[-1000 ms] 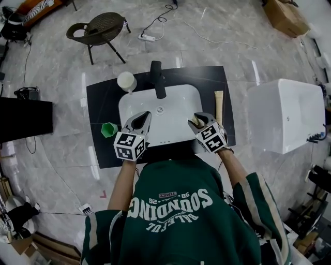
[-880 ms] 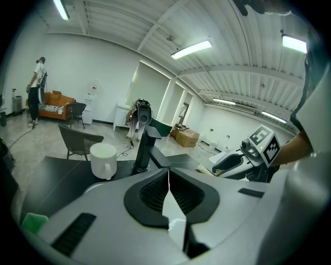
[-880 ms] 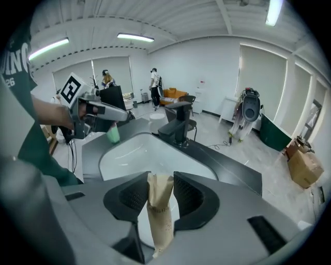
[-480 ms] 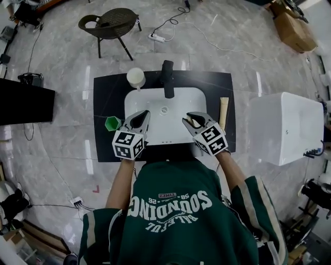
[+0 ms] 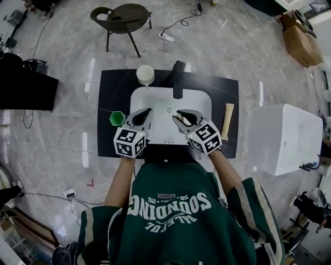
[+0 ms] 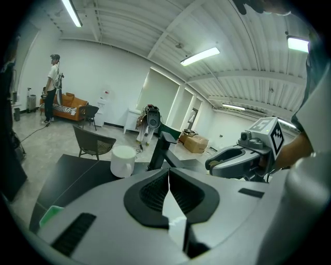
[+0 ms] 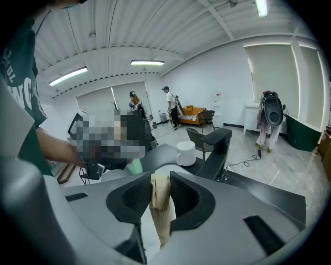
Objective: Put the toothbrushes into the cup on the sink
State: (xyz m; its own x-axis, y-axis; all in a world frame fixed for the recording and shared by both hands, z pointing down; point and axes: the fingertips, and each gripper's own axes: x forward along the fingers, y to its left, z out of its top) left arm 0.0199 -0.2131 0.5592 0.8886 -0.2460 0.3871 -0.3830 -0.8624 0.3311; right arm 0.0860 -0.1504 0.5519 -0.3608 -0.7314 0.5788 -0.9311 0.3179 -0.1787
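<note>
A white basin (image 5: 155, 101) is set in a black counter (image 5: 111, 85). Behind it stand a white cup (image 5: 145, 74) and a black faucet (image 5: 178, 78). A green cup (image 5: 117, 118) sits at the basin's left. My right gripper (image 7: 158, 178) hangs over the basin. Its jaws have just been closing and are shut on a toothbrush in tan paper wrapping (image 7: 161, 207). The white cup (image 7: 185, 153) lies ahead of it. A second tan-wrapped toothbrush (image 5: 227, 121) lies on the counter's right side. My left gripper (image 6: 168, 173) is shut and holds nothing, above the basin's front left.
A white cabinet (image 5: 287, 137) stands right of the counter. A wicker chair (image 5: 124, 13) and a power strip with cables (image 5: 164, 37) are on the floor behind. A cardboard box (image 5: 300, 41) sits at the far right. People stand far off in the room.
My right gripper has moved left from the basin's right edge to over its middle, with the wrapped toothbrush in it. The left gripper has drifted slightly.
</note>
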